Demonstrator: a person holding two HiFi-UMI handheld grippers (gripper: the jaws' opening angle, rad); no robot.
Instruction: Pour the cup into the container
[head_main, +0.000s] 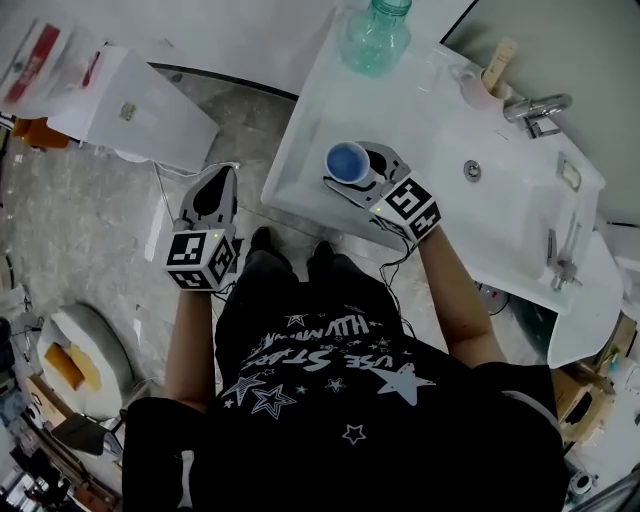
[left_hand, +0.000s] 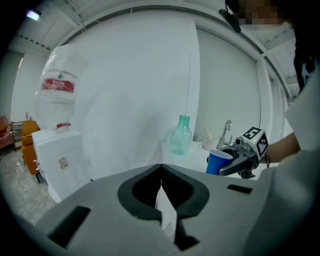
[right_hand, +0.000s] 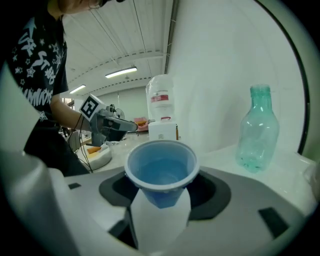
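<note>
The person stands in front of a white washbasin (head_main: 430, 120) and holds one gripper in each hand. The right gripper (head_main: 350, 181) reaches over the near left part of the washbasin. Its fingers (right_hand: 240, 220) are closed on a blue cup (head_main: 346, 160), one on each side of the cup wall below the rim. The cup stands upright with its mouth open to the top. Its inside is blue, and I cannot tell for sure if there is liquid in it. I also cannot tell if its bottom touches the washbasin surface.

A green-tinted clear bottle (head_main: 375, 38) stands upright at the far left corner of the washbasin, near the wall and well apart from the cup. It has no cap on its neck. The faucet (head_main: 537, 107) is at the far right side, and the basin with its drain lies between.

The left gripper (head_main: 222, 177) is off to the left of the washbasin, over the floor (head_main: 90, 220). Its fingers (left_hand: 125, 210) are clenched, the tips meeting, and they hold nothing. A white water dispenser (head_main: 130, 100) stands farther left, against the wall.
</note>
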